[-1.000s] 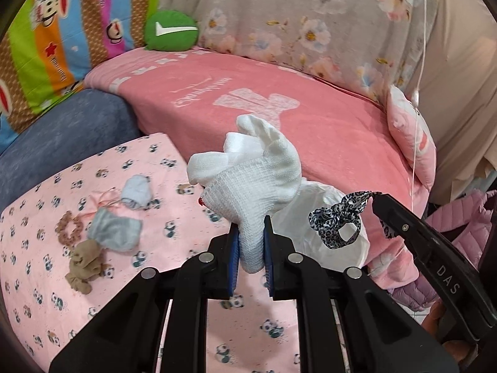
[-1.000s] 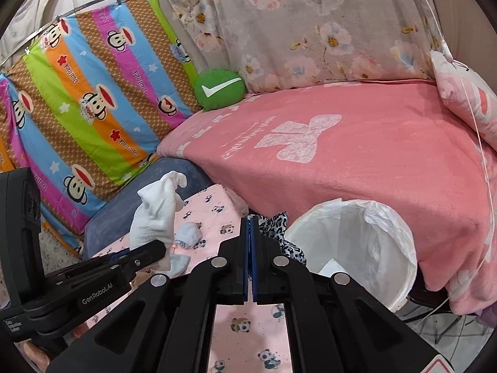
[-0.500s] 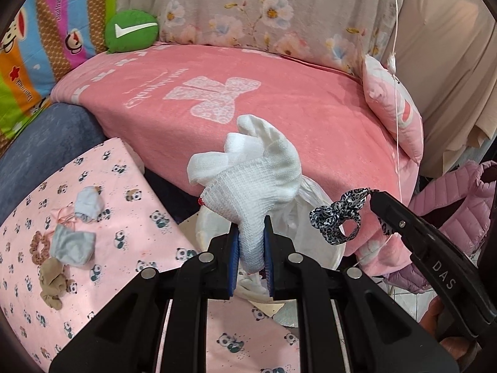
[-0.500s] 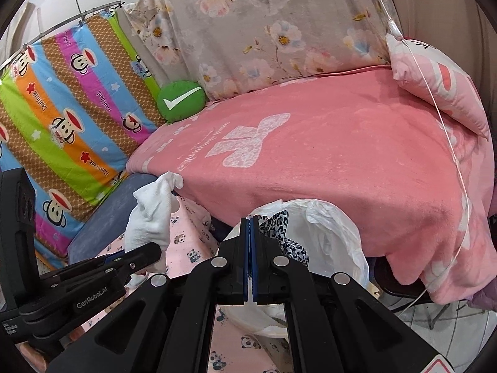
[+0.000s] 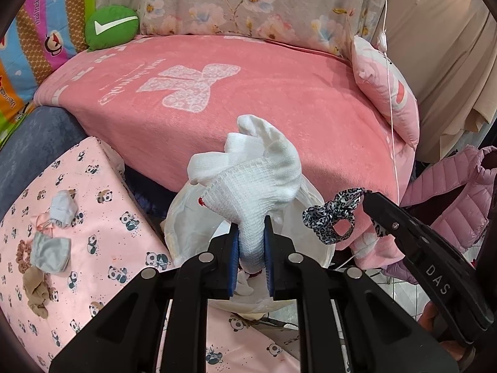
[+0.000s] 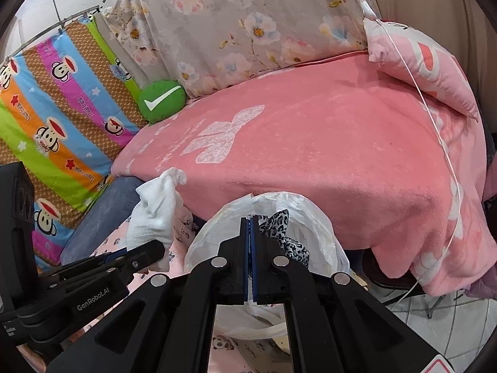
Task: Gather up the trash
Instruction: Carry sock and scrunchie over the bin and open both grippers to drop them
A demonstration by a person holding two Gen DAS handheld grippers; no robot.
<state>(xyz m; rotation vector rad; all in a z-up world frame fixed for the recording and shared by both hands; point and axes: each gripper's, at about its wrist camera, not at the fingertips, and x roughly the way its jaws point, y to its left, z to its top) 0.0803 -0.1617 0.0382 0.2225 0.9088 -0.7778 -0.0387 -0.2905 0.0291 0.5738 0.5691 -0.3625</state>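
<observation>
Right now the left hand-held gripper (image 5: 251, 242) is clamped on a white sock (image 5: 254, 183), pinched low on its cuff so the toe stands up above the pads. The right hand-held gripper (image 6: 250, 242) has its jaws pressed together on a leopard-print scrunchie (image 6: 284, 233), most of which hangs off to the right of the pads. Both pieces hover over the mouth of a white bin bag (image 6: 313, 217) standing between the panda-print desk (image 5: 102, 186) and the pink bed (image 5: 279, 99).

Both look light, soft and limp, so they should drop freely once let go, though the scrunchie's loop might snag on a pad.

Only the left wrist view shows more small socks (image 5: 51, 253) and a brown scrunchie (image 5: 21, 247) lying on the desk at far left. The right wrist view alone shows the striped monkey-print sheet (image 6: 62, 108) in full.
</observation>
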